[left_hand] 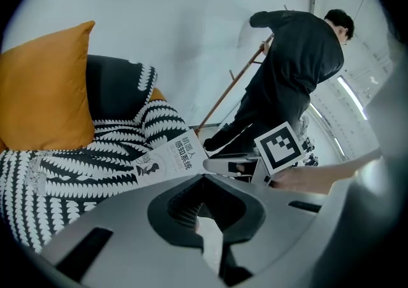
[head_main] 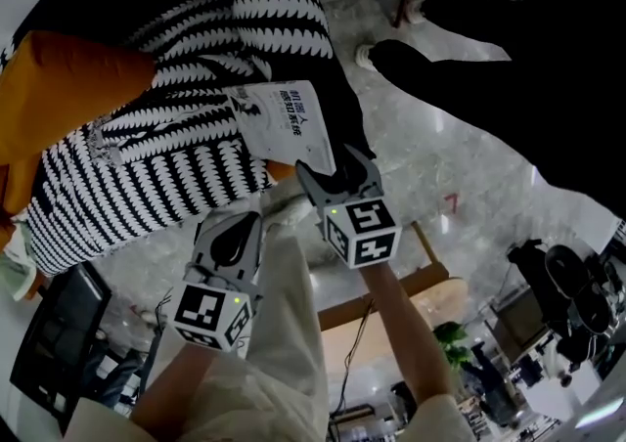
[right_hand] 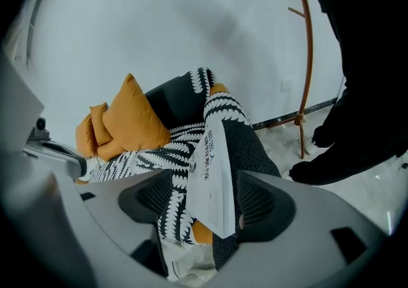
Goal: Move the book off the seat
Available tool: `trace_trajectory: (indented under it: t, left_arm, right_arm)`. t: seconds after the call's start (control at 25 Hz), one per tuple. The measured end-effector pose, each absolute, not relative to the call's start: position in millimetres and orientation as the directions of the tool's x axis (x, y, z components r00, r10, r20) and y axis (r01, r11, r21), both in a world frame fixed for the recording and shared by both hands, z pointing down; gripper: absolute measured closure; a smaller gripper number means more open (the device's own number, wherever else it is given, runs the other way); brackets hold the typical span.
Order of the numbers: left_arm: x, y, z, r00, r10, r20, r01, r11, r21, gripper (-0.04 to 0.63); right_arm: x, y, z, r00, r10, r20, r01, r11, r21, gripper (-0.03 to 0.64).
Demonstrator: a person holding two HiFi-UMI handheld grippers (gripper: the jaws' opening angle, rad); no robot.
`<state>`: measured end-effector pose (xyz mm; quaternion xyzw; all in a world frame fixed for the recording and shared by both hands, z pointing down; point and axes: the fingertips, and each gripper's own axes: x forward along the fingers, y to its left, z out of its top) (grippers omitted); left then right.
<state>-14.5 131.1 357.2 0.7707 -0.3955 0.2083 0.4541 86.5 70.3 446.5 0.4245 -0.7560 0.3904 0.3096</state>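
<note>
The book [head_main: 282,117], thin and white-covered with dark print, lies on the black-and-white patterned seat [head_main: 147,156] near its front corner. My right gripper [head_main: 335,168] is open, its jaws standing on either side of the book's near corner. In the right gripper view the book [right_hand: 210,172] runs edge-on between the wide-apart pads, close to the right pad [right_hand: 258,201]. My left gripper [head_main: 235,223] hangs lower left of the book, off the seat, shut and empty. In the left gripper view the book [left_hand: 167,158] lies ahead of the left gripper [left_hand: 204,181].
An orange cushion [head_main: 68,73] leans at the seat's back. A person in black [head_main: 509,49] stands on the marble floor to the right, one shoe [head_main: 367,57] near the seat. A thin brown stand [right_hand: 306,57] rises beyond. A wooden surface [head_main: 391,298] lies below my arms.
</note>
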Motion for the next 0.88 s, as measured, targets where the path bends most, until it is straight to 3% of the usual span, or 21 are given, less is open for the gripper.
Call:
trace_trajectory:
  t: [0.88]
  left_arm:
    - [-22,129,366,0.593,-0.412,0.692,-0.804,-0.256,0.536,0.588]
  right_arm:
    - [72,53,474,-0.493,-0.314,0.811,-0.848,0.381,-0.368,0.322]
